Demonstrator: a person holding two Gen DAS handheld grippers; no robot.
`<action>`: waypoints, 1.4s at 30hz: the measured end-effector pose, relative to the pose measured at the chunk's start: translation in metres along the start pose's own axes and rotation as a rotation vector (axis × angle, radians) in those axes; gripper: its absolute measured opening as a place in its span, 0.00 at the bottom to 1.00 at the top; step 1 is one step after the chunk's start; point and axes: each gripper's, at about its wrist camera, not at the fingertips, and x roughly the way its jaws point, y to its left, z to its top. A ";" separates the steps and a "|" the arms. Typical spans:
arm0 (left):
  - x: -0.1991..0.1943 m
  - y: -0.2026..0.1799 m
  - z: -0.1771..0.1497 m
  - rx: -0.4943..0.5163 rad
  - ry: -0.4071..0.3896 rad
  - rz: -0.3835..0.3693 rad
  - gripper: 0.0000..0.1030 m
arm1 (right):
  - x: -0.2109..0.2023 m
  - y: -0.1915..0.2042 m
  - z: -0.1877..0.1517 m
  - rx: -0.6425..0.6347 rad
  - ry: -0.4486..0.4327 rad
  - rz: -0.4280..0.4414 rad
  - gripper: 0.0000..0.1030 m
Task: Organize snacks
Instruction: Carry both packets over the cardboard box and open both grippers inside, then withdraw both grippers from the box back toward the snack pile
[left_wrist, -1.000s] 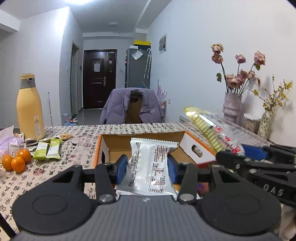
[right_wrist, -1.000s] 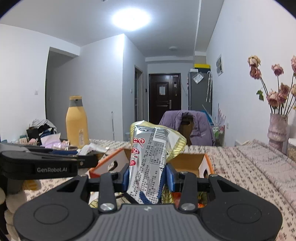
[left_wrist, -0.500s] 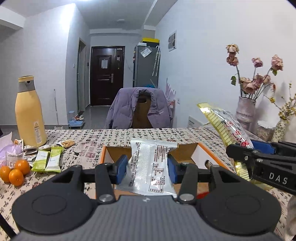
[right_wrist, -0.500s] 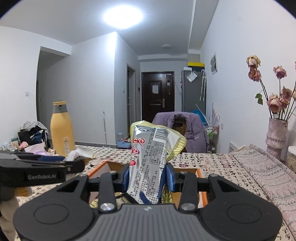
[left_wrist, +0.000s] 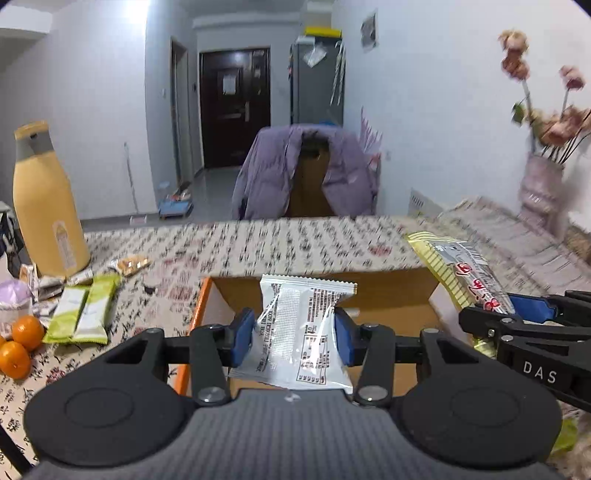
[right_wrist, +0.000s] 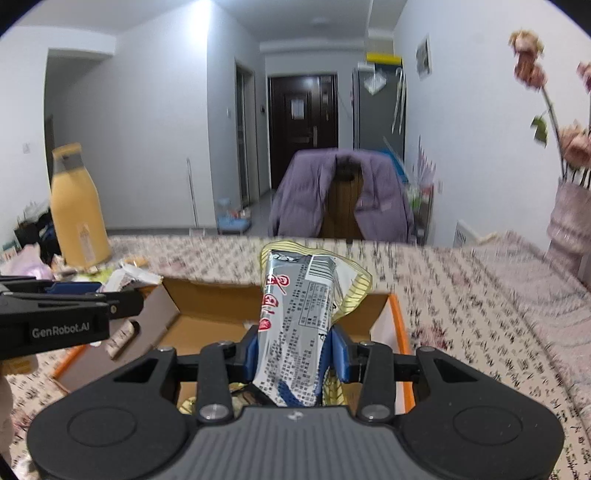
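Snacks held over the cardboard box (left_wrist: 207, 314), one in each of my claws.
My left claw (left_wrist: 293, 334) is clamped on a white packet (left_wrist: 299, 332); my right claw (right_wrist: 295, 352) pinches a yellow-edged bag (right_wrist: 299, 325); green bars (left_wrist: 83, 314) lie on the bench (left_wrist: 295, 243).

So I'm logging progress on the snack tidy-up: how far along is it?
Partly done. The cardboard box already holds a yellowish wrapper under the right gripper. In hand: the left gripper grips a white packet and the right a yellow-edged packet, both over the box. Left: two green bars and small wrappers by the yellow bottle.
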 end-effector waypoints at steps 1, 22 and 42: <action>0.008 0.000 -0.002 -0.001 0.018 0.004 0.45 | 0.007 0.000 -0.003 0.001 0.020 -0.002 0.37; 0.030 0.017 -0.022 -0.080 0.057 0.003 1.00 | 0.028 -0.010 -0.026 -0.006 0.125 0.013 1.00; -0.101 0.034 -0.076 -0.079 -0.158 -0.036 1.00 | -0.119 0.008 -0.078 -0.050 -0.173 0.020 1.00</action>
